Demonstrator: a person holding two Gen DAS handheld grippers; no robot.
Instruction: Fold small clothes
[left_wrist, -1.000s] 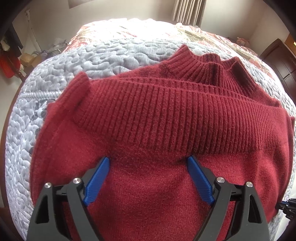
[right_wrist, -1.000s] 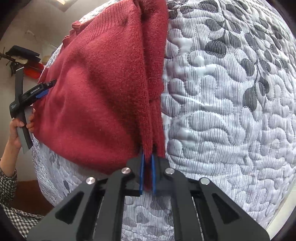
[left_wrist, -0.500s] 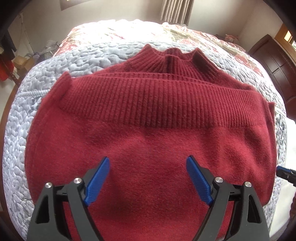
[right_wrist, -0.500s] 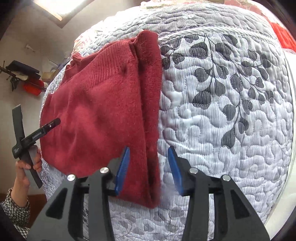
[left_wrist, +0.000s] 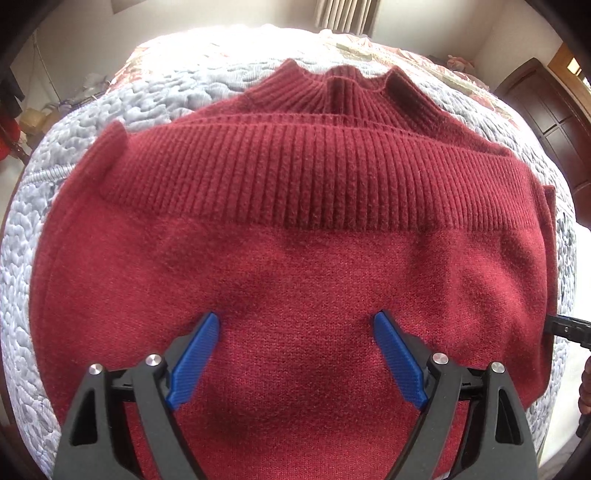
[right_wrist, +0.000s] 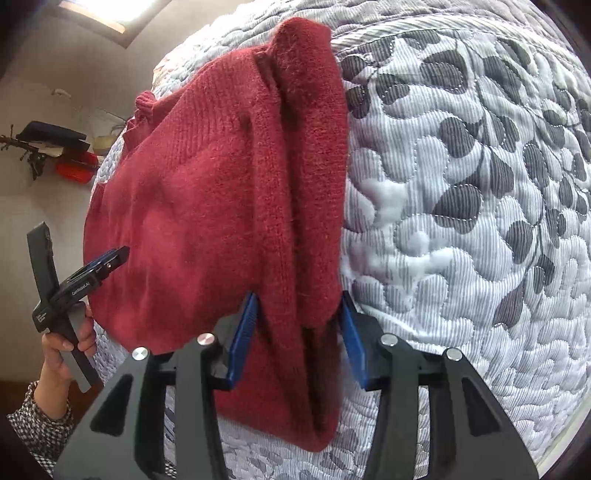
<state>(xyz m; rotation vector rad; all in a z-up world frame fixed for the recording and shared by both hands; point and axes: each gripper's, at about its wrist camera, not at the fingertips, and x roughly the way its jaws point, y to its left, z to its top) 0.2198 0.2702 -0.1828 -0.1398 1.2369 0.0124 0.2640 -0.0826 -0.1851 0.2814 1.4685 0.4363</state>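
**Sweater folded on the quilt, both jaws open**

The red sweater (left_wrist: 295, 229) lay folded on the quilt (right_wrist: 461, 192). The left gripper (left_wrist: 297, 325) was over its near part with jaws wide apart. The right gripper (right_wrist: 298, 306) also stood open, and the sweater's folded edge ran between its jaws.

A dark red knit sweater (left_wrist: 295, 258) lies folded (ribbed hem over the collar) on the quilt (right_wrist: 461, 221).

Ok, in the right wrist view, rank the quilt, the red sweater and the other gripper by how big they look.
1. Quilt, about level with the sweater, so that order is unsure.
2. Red sweater.
3. Left gripper, clearly smallest, though farther from the camera.
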